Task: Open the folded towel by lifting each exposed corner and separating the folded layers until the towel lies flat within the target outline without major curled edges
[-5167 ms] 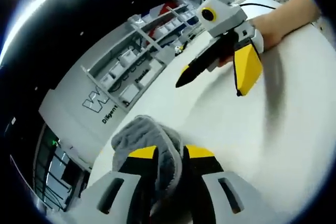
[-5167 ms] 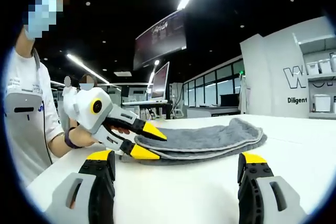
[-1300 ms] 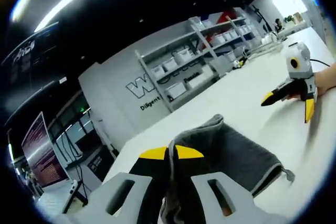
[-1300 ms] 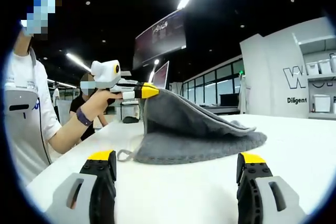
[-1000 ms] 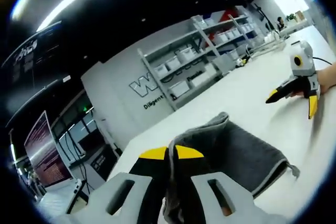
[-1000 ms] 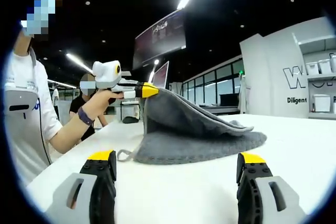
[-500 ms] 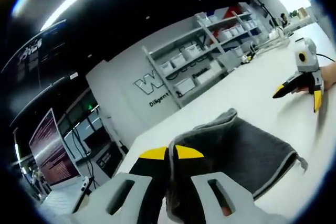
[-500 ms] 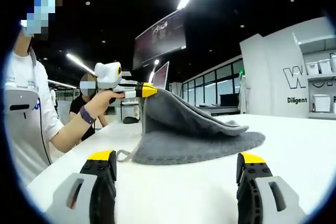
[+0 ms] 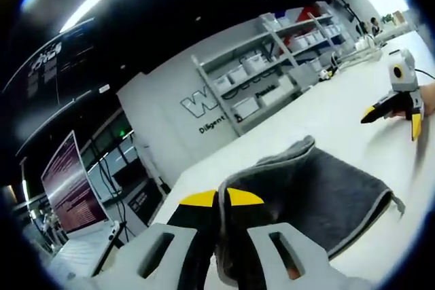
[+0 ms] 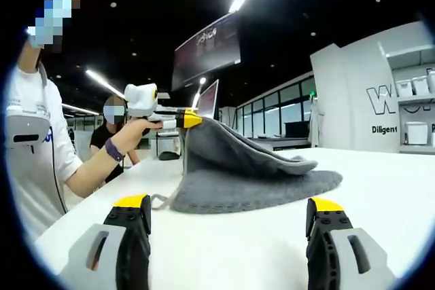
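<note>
Grey towel (image 10: pixel 251 174): lies on the white table (image 10: pixel 380 195); upper layer lifted at one corner, lower layer flat on the tabletop, far end of both layers joined at the fold.
Left gripper (image 10: pixel 182 119): clenched on the raised corner of the towel, held up over the towel's near-left end; in its own view the yellow tips (image 9: pixel 221 198) meet with grey cloth pinched between.
Right gripper (image 10: pixel 228 219): released, jaws wide apart, holding nothing, low over the table just in front of the towel.
Step in hand: peeling the top layer back off the bottom one.
How to do it well: my read, carry the pinched corner up and over, away from the fold, keeping the cloth taut so the edge doesn't curl; right gripper could pin the lower layer so it doesn't drag along.
Risk: bottom layer sliding with the lift.
Right gripper view adds: side profile of the gap between layers, hanging loop (image 10: pixel 159 200) at the towel's near corner, the person's hand (image 10: pixel 133 132) on the left tool.
Left gripper view adds: top face of the towel (image 9: pixel 319 191) with pale edge binding, right gripper (image 9: pixel 397 109) resting well beyond the towel, shelving (image 9: pixel 272 79) behind the table.
Target outline: can't make one out.
</note>
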